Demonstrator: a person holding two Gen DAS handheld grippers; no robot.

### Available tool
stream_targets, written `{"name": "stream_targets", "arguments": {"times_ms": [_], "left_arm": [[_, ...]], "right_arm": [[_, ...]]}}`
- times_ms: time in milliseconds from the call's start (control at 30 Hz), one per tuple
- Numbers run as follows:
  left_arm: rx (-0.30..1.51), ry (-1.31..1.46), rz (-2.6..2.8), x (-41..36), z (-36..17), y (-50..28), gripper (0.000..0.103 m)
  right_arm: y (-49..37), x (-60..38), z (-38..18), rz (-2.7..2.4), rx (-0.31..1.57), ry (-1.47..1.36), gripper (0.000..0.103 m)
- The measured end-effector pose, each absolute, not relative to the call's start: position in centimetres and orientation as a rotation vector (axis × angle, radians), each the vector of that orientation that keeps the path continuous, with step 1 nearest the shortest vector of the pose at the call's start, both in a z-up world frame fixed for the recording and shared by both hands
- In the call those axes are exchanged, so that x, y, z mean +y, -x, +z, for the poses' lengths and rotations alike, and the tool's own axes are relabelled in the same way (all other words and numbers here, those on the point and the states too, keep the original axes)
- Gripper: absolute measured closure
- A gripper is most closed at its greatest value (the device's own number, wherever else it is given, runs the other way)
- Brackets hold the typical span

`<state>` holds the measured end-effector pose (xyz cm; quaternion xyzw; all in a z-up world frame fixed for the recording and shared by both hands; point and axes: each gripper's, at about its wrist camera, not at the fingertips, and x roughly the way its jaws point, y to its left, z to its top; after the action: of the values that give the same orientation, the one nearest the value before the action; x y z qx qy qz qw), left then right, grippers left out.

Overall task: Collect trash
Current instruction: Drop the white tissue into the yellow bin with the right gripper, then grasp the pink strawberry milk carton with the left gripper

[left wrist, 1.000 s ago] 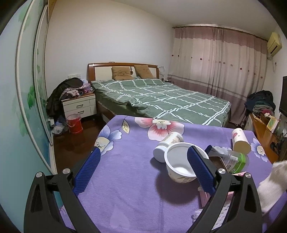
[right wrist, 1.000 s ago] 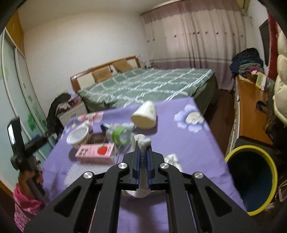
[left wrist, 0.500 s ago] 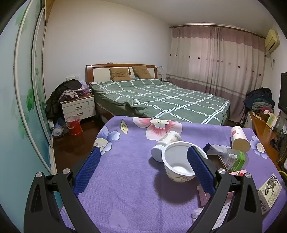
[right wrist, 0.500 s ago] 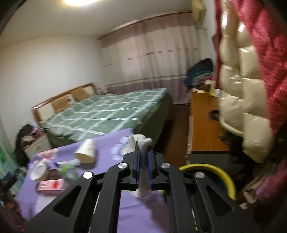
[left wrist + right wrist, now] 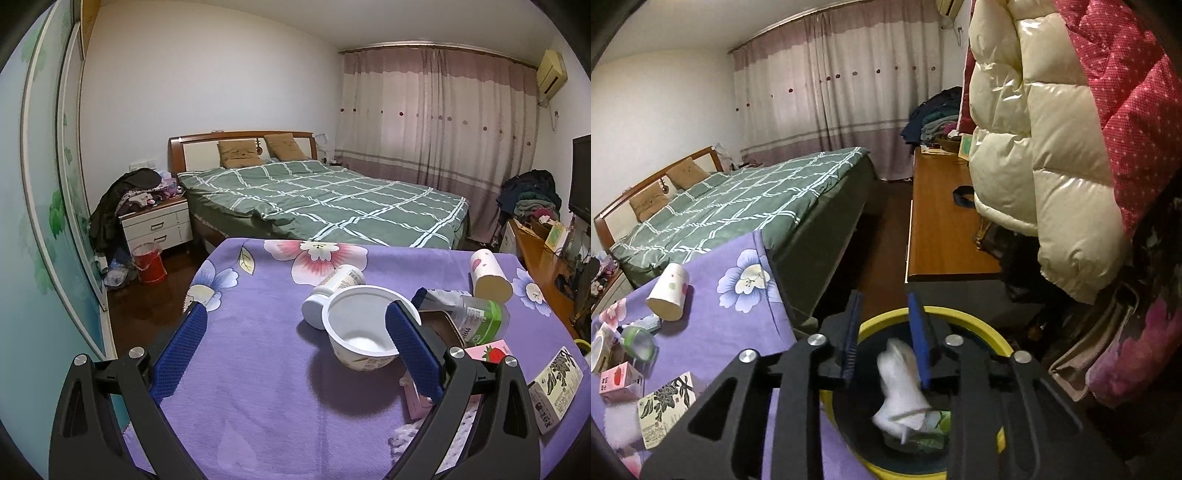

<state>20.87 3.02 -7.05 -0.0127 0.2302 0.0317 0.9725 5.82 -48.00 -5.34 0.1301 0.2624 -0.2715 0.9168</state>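
1. The right gripper (image 5: 886, 339) hangs over the yellow-rimmed trash bin (image 5: 964, 318), its blue fingers (image 5: 921, 343) spread apart with nothing clamped between them.
2. A crumpled white tissue (image 5: 901, 387) shows as a blur just below those fingers, inside the bin's mouth, touching neither pad as far as I can tell. Something green lies at the bin's bottom.
3. The bin stands on the floor right beside the purple flowered tabletop (image 5: 258, 350).
4. The left gripper (image 5: 293, 339) hovers low over that tabletop, fingers (image 5: 177, 347) spread wide and empty.
5. Just beside its right finger, on the side away from the bin, a white yoghurt cup (image 5: 364, 336) sits tilted, and a small white bottle (image 5: 334, 291) lies on its side touching it.
6. Nearer the bin lie a green-labelled plastic bottle (image 5: 476, 321), a tipped paper cup (image 5: 489, 275), a pink strawberry carton (image 5: 487, 350) and a black-and-white printed box (image 5: 554, 389).
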Motion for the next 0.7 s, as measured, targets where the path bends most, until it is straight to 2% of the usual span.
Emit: {"name": "stream_targets", "arguments": {"times_ms": [233,400,533,700], "left_arm": [[0.469,0.015,-0.001,2.2,-7.0,-20.6,0.007],[0.534,-0.011,-0.093,0.6,-7.8,-21.1,0.007],[0.605,-0.055,-0.102,-0.7,-9.1,-21.8,0.021],[0.655,-0.08,-0.095,-1.2,-10.1,-22.0,0.022]], "right_arm": [[-9.1,-44.9,-5.8,-0.482,0.529,-0.219,0.071],[-11.7,-42.4,-7.1,-0.441,0.534,-0.198,0.071],[-12.7,-41.3,-8.0,-0.409,0.56,-0.188,0.071],[-12.6,-41.6,-7.8,-0.404,0.546,-0.203,0.067]]}}
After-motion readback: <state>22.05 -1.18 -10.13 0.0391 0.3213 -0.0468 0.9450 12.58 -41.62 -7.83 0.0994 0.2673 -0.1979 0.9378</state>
